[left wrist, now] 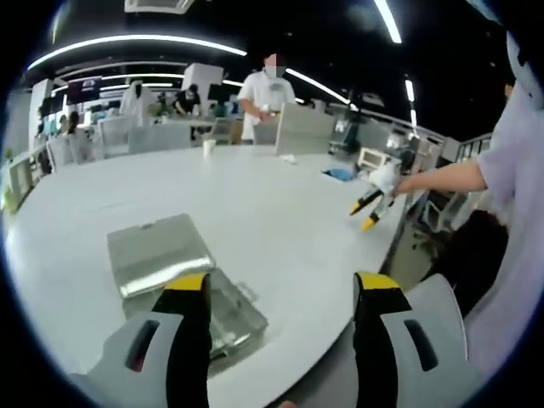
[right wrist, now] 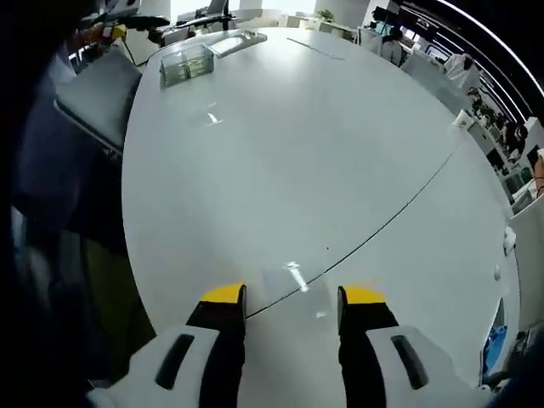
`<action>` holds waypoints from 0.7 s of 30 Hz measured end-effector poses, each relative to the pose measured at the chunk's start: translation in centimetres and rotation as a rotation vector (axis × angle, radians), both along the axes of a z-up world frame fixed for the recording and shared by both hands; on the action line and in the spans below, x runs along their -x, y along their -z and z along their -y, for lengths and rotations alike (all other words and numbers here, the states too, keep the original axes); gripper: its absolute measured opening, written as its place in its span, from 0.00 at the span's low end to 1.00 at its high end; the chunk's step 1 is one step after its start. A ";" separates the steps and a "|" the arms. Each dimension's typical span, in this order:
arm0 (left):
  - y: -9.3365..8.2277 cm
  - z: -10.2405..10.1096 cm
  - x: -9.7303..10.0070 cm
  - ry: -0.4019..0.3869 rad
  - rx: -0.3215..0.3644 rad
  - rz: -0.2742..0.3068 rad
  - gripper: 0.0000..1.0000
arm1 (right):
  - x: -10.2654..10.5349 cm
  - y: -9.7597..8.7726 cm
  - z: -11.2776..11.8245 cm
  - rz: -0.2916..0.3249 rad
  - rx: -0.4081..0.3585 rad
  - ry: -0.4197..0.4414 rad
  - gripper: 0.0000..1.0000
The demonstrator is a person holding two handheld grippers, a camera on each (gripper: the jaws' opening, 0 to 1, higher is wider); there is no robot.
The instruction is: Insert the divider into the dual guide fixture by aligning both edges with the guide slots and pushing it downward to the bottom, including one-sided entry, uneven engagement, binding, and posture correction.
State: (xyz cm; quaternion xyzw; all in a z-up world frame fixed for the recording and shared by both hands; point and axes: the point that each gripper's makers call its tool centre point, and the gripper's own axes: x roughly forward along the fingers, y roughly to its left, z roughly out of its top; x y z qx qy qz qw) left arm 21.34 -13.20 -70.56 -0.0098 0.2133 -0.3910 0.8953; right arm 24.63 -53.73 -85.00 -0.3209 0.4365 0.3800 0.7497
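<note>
Table [left wrist: 280,221], big, white and oval, runs through both views. Left gripper view, left to right: a clear plastic fixture [left wrist: 234,319] sits on the table near its edge, just behind the left gripper's left jaw, which covers part of it. A flat, translucent grey panel, the divider [left wrist: 160,253], lies on the fixture's far-left side, overlapping it and tilted, not seated in any slot that can be made out (slots themselves too blurry to tell). Left gripper [left wrist: 285,293] hovers above the table edge, yellow-tipped jaws spread wide, nothing between them. Further right, the right gripper [left wrist: 371,208] comes in at the end of a person's outstretched arm, over the table's far-right edge, well apart from the fixture; its yellow tips point down, a small gap between them, nothing held. A person in a white shirt [left wrist: 265,98] stands behind the table at the back, others seated far left.

Right gripper view: fixture and divider show small at top left, near the table's far edge, with the left gripper beside them. Right gripper's own jaws rise from the bottom, parted, empty, over bare tabletop with a thin dark seam [right wrist: 399,217] running across it.
</note>
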 end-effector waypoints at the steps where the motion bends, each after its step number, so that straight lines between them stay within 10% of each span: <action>1: 0.0 0.0 0.0 -0.003 0.000 0.001 0.66 | 0.1 0.0 0.0 -0.010 -0.008 0.000 0.40; 21: -0.2 0.4 -0.2 -0.030 -0.007 0.006 0.65 | -0.4 1.2 0.4 -0.092 0.009 -0.117 0.40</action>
